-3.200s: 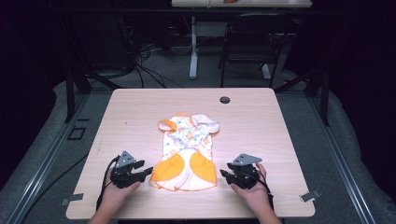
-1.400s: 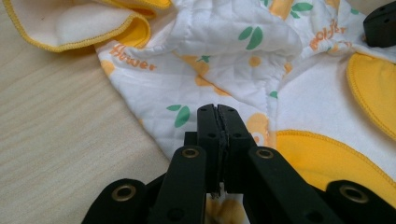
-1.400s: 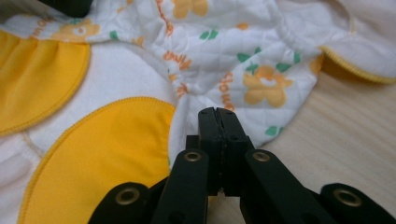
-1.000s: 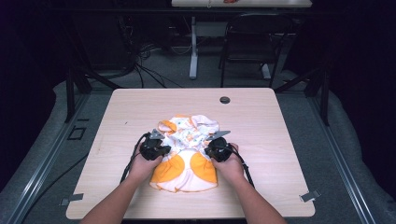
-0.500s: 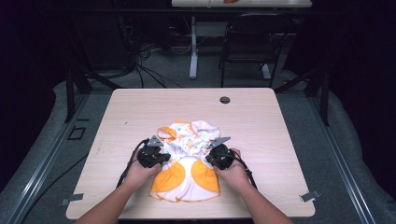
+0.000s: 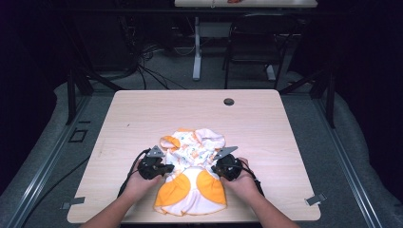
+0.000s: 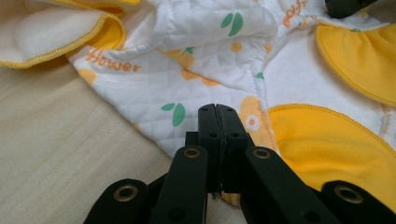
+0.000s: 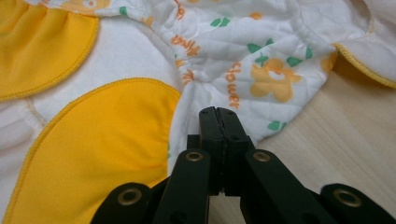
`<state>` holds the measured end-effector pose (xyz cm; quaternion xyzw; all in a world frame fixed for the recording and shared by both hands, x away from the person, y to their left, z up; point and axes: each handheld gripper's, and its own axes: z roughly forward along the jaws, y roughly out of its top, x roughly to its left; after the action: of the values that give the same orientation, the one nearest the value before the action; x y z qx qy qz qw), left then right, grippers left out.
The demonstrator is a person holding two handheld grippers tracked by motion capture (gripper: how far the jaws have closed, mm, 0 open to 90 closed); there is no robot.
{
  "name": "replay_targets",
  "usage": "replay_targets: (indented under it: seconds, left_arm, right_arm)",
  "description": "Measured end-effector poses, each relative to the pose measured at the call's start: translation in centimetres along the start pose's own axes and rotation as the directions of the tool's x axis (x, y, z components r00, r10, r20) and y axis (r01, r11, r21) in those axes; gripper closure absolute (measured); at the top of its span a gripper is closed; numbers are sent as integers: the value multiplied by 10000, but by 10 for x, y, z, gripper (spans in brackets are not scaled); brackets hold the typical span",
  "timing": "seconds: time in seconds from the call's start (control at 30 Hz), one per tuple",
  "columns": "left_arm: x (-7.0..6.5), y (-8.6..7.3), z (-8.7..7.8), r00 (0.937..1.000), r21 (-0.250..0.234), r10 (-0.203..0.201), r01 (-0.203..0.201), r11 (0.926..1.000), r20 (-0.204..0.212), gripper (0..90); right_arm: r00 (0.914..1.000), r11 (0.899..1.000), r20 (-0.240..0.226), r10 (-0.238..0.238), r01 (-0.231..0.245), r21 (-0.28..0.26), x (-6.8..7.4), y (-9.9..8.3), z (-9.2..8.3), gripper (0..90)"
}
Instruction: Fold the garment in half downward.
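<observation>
A small white baby garment with orange flower print and two yellow panels lies rumpled on the wooden table, near its front edge. My left gripper sits at the garment's left side, my right gripper at its right side, each held in a hand. In the left gripper view the jaws are pressed together on the quilted cloth beside a yellow panel. In the right gripper view the jaws are likewise shut on the cloth's edge, next to a yellow panel.
A round dark cable hole sits near the table's far edge. Bare wood lies left, right and beyond the garment. Black cables trail from the grippers toward the front edge. A chair and desk legs stand on the floor behind.
Both grippers have moved toward the table's front edge, and the garment has slid with them. Its lower yellow part now lies close to the front edge.
</observation>
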<state>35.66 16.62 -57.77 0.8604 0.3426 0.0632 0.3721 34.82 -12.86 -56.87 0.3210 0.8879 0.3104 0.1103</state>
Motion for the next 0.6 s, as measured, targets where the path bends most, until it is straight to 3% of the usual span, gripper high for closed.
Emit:
replay_targets:
  seconds: [0.4, 0.6]
  left_arm:
    - [-9, -4, -3, 9999, 105, 145, -145, 9998, 64, 900]
    - [-6, 2, -4, 9997, 222, 220, -221, 9995, 41, 886]
  right_arm:
    - [9997, 9997, -169, -189, 191, 117, 9, -7, -7, 900]
    - [9991, 9998, -403, 165, -159, 146, 5, -4, -9, 900]
